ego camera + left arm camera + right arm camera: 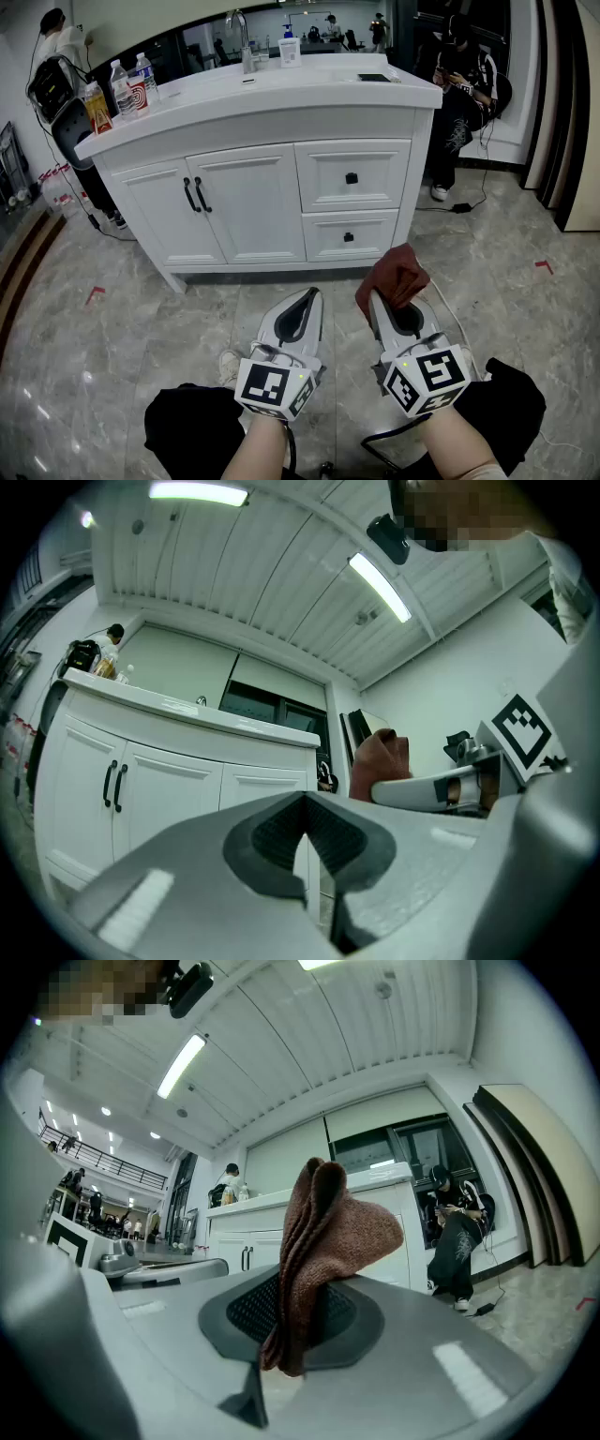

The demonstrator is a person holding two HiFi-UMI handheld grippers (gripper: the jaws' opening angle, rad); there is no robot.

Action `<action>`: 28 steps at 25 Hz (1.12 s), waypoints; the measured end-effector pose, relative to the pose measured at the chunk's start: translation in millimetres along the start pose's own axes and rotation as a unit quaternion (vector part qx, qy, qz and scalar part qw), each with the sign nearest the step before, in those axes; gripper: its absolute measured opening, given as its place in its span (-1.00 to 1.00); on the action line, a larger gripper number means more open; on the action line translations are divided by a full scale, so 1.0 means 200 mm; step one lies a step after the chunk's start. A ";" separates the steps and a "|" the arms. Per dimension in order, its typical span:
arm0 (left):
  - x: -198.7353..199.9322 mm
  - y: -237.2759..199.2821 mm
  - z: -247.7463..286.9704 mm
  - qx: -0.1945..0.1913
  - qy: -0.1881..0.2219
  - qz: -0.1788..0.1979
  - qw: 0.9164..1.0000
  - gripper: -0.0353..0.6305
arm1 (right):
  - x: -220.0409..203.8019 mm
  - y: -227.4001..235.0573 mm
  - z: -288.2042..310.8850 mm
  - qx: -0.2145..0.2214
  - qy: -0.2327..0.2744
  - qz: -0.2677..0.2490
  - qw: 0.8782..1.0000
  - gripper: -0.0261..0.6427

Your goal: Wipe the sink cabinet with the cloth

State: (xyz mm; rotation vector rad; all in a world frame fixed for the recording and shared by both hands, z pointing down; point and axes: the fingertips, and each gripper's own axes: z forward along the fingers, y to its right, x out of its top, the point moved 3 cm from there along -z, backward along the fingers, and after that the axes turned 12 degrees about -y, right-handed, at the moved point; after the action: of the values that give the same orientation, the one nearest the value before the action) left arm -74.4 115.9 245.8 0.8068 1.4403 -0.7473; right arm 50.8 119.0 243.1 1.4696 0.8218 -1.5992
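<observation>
Now: both grippers low in the frame, well short of the sink cabinet (pixel 356 141) at upper centre.
Right gripper (pixel 380 302): pinching the cloth (pixel 398 274), bunched.
Left gripper (pixel 307 300): pressed together, empty.
Risk: thin pinch; rubbing the doors (pixel 220 211) could tug the cloth free.

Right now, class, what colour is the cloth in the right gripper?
Reddish brown. The cloth, clamped in the right gripper, shows best in the right gripper view.
</observation>
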 end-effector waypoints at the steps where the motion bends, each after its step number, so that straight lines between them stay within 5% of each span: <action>1: 0.00 0.00 0.00 -0.001 -0.001 -0.001 1.000 -0.89 | 0.00 0.01 0.00 -0.001 0.000 0.001 1.000 -0.69; 15: 0.05 -0.08 0.10 -0.004 0.003 -0.016 1.000 -0.89 | 0.00 0.15 0.09 -0.022 0.002 0.044 0.999 -0.69; 28: 0.12 -0.61 0.68 0.031 0.009 -0.044 0.999 -0.89 | 0.21 0.40 0.82 0.009 0.016 0.043 0.999 -0.69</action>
State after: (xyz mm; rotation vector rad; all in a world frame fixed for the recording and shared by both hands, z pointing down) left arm -102.4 -63.8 214.6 0.8031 1.4822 -0.8558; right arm 42.7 -66.0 224.5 1.5269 0.7539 -1.5248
